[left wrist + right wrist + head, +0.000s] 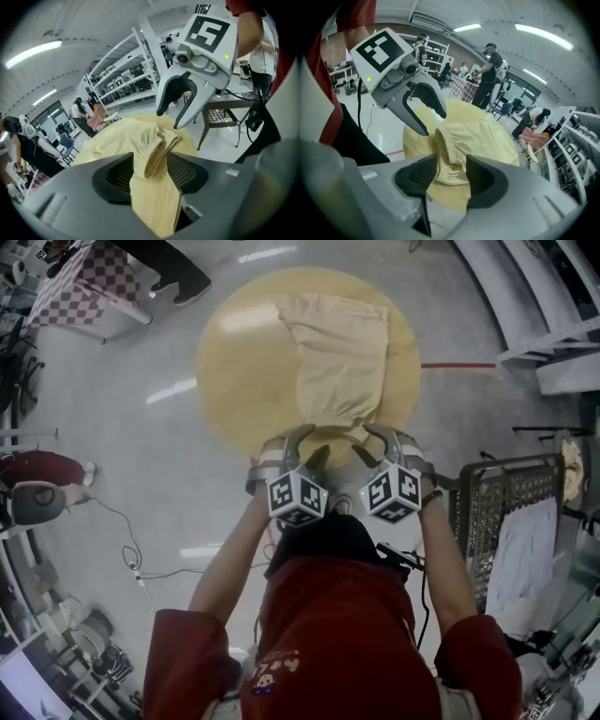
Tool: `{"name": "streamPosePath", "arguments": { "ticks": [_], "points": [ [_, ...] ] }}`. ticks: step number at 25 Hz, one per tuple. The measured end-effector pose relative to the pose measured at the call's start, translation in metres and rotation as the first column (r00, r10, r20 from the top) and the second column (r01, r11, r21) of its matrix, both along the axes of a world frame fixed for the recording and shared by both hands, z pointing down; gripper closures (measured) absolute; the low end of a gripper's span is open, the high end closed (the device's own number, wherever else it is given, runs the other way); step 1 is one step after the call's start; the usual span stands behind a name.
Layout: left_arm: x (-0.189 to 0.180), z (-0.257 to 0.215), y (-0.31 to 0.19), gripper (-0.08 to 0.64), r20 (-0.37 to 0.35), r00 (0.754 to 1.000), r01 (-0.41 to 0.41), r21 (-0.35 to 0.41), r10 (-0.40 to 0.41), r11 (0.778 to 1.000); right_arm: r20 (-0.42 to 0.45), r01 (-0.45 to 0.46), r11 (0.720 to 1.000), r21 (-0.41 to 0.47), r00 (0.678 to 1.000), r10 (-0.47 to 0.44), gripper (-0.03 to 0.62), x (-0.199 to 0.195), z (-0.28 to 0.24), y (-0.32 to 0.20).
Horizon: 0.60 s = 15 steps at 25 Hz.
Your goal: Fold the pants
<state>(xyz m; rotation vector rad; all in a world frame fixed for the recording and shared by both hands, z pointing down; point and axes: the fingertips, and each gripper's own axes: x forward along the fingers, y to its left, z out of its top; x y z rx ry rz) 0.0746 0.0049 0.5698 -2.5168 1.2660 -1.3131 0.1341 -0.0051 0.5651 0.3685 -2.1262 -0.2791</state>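
Left gripper (149, 171): jaws were apart, with a fold of the tan pants (339, 352) lying loose between the pads. Right gripper (452, 176): also spread, elastic waistband between its pads, not pinched. Both sat side by side at the near edge of the round wooden table (234, 371). The pants lay across it, waistband end nearest the person.
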Motion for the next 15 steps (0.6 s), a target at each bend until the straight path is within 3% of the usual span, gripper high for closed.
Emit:
{"name": "streamPosePath", "arguments": {
  "ticks": [5,11,15],
  "points": [
    [0.0,0.034,-0.009,0.318,0.042,0.996,-0.072,-0.115,0.077,0.991,-0.132,0.075,0.995,-0.069,0.988,-0.084,0.405,-0.003,0.04,-0.009],
    [0.002,0.049,-0.02,0.319,0.052,0.989,-0.128,-0.188,0.14,0.974,-0.233,0.177,0.976,-0.131,0.951,-0.204,0.405,-0.011,0.066,-0.012],
    [-0.002,0.059,-0.022,0.37,0.048,0.988,-0.135,-0.211,0.149,0.968,-0.261,0.184,0.963,-0.197,0.937,-0.232,0.405,-0.011,0.082,-0.011]
  ]
}}
